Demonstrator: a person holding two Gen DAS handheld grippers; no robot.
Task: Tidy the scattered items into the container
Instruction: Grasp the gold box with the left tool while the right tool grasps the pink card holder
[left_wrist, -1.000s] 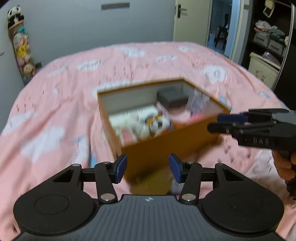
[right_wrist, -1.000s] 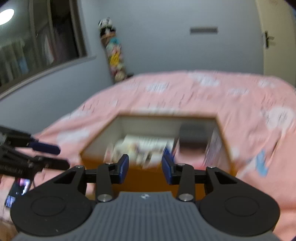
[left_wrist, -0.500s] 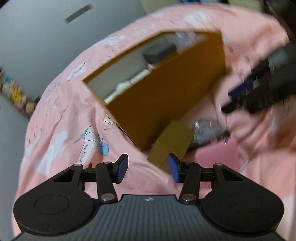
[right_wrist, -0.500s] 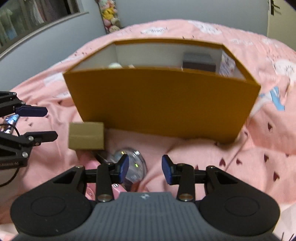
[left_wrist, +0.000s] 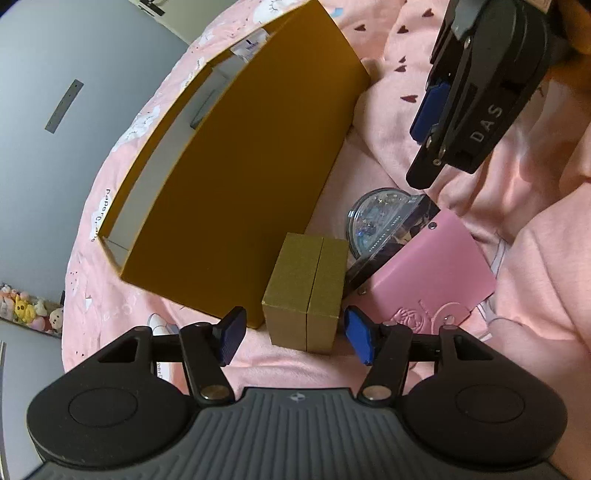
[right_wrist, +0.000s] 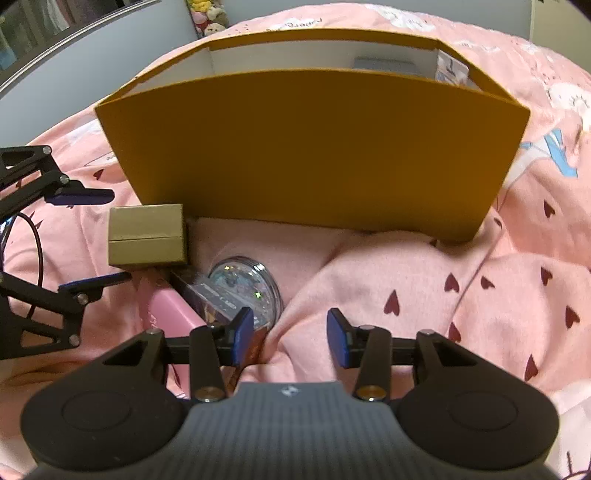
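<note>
An open orange box (left_wrist: 236, 177) (right_wrist: 314, 147) stands on the pink bed, with a grey box and a white packet inside. In front of it lie a small gold box (left_wrist: 308, 291) (right_wrist: 147, 230), a clear round glittery case (left_wrist: 380, 216) (right_wrist: 245, 284), a dark card packet (right_wrist: 207, 295) and a pink wallet (left_wrist: 432, 273) (right_wrist: 171, 308). My left gripper (left_wrist: 295, 338) is open, its fingers on either side of the gold box. My right gripper (right_wrist: 290, 339) is open and empty, low over the blanket beside the round case.
The pink blanket (right_wrist: 480, 288) is rumpled into folds around the items. A shelf of plush toys (left_wrist: 29, 312) hangs on the grey wall behind the bed. The right gripper (left_wrist: 469, 96) hangs above the round case in the left wrist view.
Both grippers have dropped from above the box to its near side. The left gripper has closed in on the gold box, which now sits between its open fingers.
</note>
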